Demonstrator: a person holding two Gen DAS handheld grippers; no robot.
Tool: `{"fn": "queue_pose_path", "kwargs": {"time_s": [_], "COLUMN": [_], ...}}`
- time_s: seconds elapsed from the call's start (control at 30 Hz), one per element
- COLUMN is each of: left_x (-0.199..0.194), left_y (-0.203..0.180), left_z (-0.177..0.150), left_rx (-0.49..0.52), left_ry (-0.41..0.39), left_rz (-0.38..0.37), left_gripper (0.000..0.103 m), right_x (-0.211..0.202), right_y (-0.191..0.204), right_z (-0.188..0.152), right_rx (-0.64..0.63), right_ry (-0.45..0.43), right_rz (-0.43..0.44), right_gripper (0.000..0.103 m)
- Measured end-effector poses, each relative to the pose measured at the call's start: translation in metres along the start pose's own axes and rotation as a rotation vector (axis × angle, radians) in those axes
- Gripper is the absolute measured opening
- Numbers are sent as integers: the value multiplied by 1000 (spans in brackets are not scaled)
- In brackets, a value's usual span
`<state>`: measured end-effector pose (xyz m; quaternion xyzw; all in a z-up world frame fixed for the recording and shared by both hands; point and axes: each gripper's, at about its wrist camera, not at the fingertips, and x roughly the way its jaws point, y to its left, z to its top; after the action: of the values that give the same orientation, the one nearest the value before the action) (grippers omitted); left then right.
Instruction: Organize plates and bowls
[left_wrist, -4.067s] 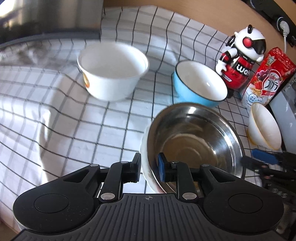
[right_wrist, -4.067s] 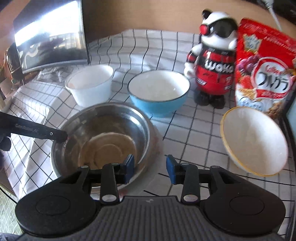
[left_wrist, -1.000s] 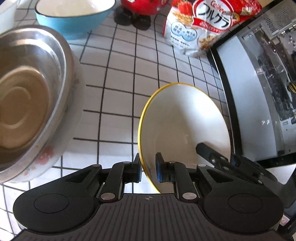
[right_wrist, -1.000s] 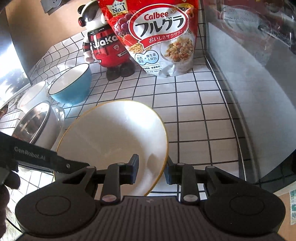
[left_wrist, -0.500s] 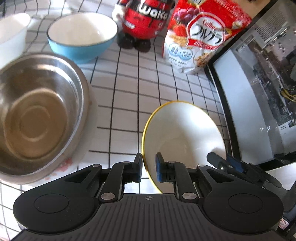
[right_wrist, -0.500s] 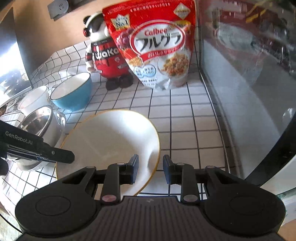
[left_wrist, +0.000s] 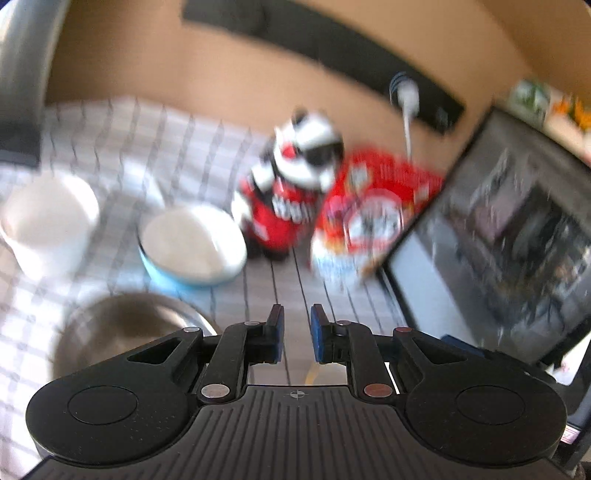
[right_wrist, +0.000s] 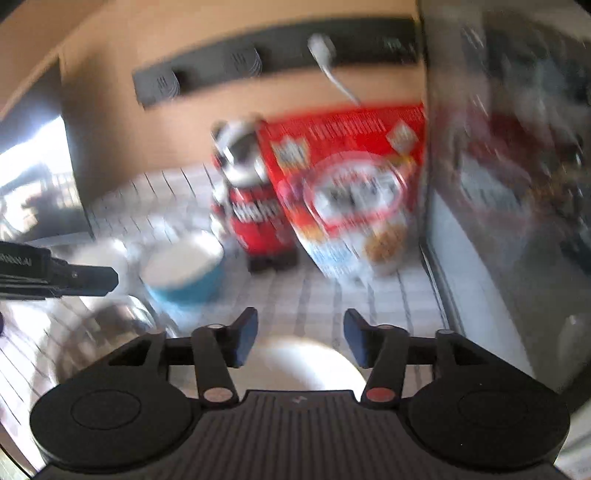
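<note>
Both views are blurred by motion. The yellow-rimmed white bowl (right_wrist: 306, 363) shows low under my right gripper (right_wrist: 300, 336), whose jaws are opening, with no pad touching the bowl. In the left wrist view only a sliver of the bowl's rim (left_wrist: 311, 373) shows beneath my left gripper (left_wrist: 295, 328), which is shut with nothing between its pads. The left gripper's fingers (right_wrist: 92, 282) reach in from the left, apart from the bowl. The steel bowl (left_wrist: 122, 332) sits at lower left, with the blue bowl (left_wrist: 192, 245) and a white bowl (left_wrist: 48, 218) behind it.
A red and black robot toy (left_wrist: 291, 192) and a red cereal bag (left_wrist: 369, 218) stand at the back of the checked cloth (left_wrist: 110, 147). A dark glass-fronted case (left_wrist: 498, 240) walls off the right side. A tan wall with a black strip rises behind.
Both grippers have risen and tipped up, away from the yellow-rimmed bowl. The right jaws have opened off its rim, and the left jaws no longer hold it. The bowl now sits low in both views.
</note>
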<state>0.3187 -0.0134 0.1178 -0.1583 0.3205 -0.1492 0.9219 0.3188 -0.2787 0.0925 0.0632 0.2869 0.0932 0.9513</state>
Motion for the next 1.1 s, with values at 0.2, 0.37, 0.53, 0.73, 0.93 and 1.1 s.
{"fn": "queue_pose_path", "kwargs": {"time_s": [0.2, 0.37, 0.53, 0.73, 0.93, 1.1], "left_x": [-24, -39, -52, -12, 78, 143], "left_y": [41, 79, 111, 126, 119, 120], "left_z": [55, 109, 154, 189, 169, 151], "left_rx": [11, -23, -27, 1, 62, 110], "left_ry": [-62, -45, -93, -4, 251, 402], "left_rz": [-4, -35, -125, -232, -69, 7], "left_gripper": [17, 17, 17, 17, 17, 17], "right_x": [5, 13, 28, 44, 72, 90], "right_y": [46, 99, 134, 152, 137, 110], "right_z": [51, 110, 177, 216, 189, 155], "right_rx": [45, -8, 88, 70, -77, -98], "right_ry": [-36, -95, -88, -87, -3, 1], "right_rz": [80, 107, 151, 46, -66, -133], "right_gripper": [62, 62, 62, 72, 75, 75]}}
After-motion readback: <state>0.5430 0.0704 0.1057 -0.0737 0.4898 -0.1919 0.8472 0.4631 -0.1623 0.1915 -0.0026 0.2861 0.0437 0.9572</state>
